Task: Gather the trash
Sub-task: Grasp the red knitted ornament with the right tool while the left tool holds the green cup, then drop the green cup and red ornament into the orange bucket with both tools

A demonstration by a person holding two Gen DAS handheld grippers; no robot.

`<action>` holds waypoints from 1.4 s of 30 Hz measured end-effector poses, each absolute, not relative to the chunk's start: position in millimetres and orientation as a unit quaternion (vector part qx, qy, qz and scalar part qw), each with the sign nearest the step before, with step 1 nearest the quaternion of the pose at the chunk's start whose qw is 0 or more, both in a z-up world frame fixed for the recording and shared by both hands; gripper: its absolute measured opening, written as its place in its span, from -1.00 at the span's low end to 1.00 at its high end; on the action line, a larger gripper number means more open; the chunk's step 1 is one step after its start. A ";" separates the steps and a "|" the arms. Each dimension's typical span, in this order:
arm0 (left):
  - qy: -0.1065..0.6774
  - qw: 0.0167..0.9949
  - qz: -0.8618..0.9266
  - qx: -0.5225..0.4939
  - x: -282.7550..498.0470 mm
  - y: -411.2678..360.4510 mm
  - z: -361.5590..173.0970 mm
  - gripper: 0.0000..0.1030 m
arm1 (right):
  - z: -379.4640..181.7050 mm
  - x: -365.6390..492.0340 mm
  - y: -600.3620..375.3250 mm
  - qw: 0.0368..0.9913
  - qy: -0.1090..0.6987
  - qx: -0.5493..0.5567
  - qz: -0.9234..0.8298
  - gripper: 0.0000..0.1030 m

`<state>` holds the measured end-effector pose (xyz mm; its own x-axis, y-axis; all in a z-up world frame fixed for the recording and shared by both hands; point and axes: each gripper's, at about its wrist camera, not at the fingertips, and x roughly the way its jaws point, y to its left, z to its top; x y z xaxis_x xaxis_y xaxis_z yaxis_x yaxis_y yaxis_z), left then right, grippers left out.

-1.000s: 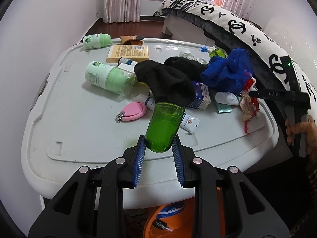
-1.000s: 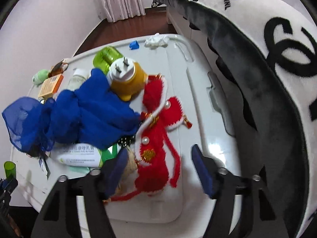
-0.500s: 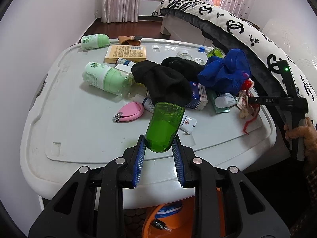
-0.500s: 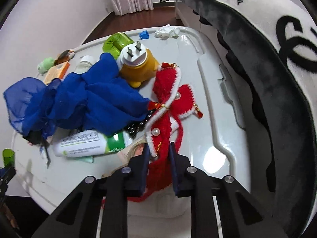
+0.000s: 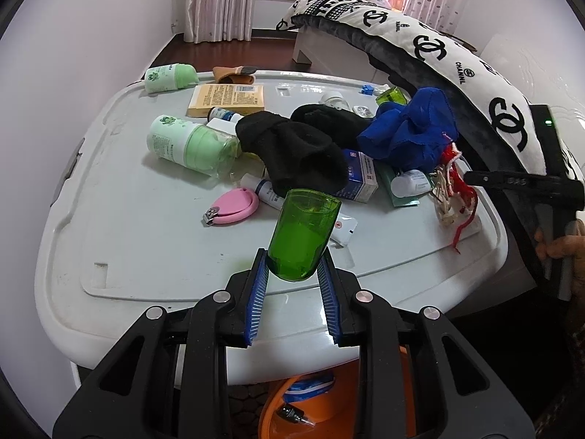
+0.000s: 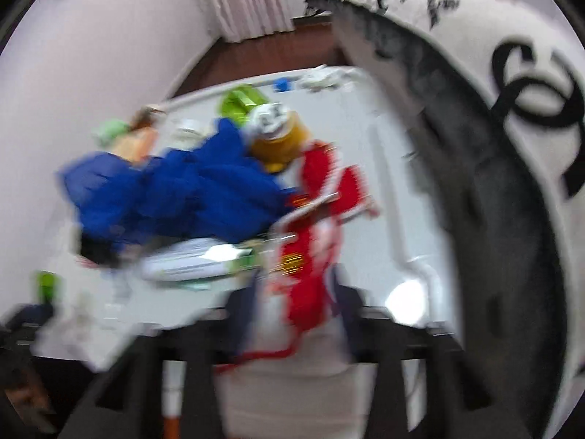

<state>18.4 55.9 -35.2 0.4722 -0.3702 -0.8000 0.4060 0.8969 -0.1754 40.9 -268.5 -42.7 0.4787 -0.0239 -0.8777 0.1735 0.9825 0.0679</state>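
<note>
Left gripper (image 5: pixel 294 276), lower centre of the left wrist view: jaws closed on a green cup (image 5: pixel 301 236), gripped at its base and tilted, rim leaning toward the top of the frame. The cup is held over the near edge of the white tabletop (image 5: pixel 146 241).

Right gripper (image 6: pixel 296 292), lower centre of the right wrist view: frame heavily blurred. Jaws stand close together with a red ornament (image 6: pixel 314 226) between them; the grip appears closed on it. In the left wrist view the same ornament (image 5: pixel 455 179) hangs at the right edge of the tabletop, beside the right gripper's black body.

Other items on the tabletop, left wrist view: pink nail clipper (image 5: pixel 232 206) left of centre; green bottle (image 5: pixel 190 144) lying on its side, upper left; black socks (image 5: pixel 296 150) at centre; blue cloth (image 5: pixel 409 133) to their right. An orange bin (image 5: pixel 332 402) shows below the tabletop edge at bottom centre.
</note>
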 end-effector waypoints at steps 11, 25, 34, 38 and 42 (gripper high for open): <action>0.465 0.856 -0.226 0.019 20.6 56.7 -37.4 -0.47 | -62.0 106.9 -296.9 0.851 0.514 0.031 -0.108 0.26; 0.468 0.852 -0.233 0.023 23.5 49.7 -39.4 -0.47 | -32.3 92.1 -300.9 0.864 0.490 0.114 -0.029 -0.69; 0.455 0.857 -0.239 0.022 11.7 48.4 -27.0 -0.47 | 27.3 49.6 -284.2 0.896 0.430 0.112 -0.003 -0.69; 0.442 0.862 -0.245 0.032 -5.0 41.4 -12.2 -0.47 | 56.1 18.5 -260.9 0.907 0.404 0.110 0.033 -0.69; 0.437 0.861 -0.259 0.039 -35.1 36.6 0.5 -0.47 | 79.3 -24.9 -232.0 0.913 0.386 0.104 0.083 -0.69</action>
<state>-35.1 36.6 0.5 0.4845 -0.4109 -0.7723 0.4794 0.8632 -0.1586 -24.9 -232.0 79.3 0.6890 0.2311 -0.6869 -0.0707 0.9647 0.2537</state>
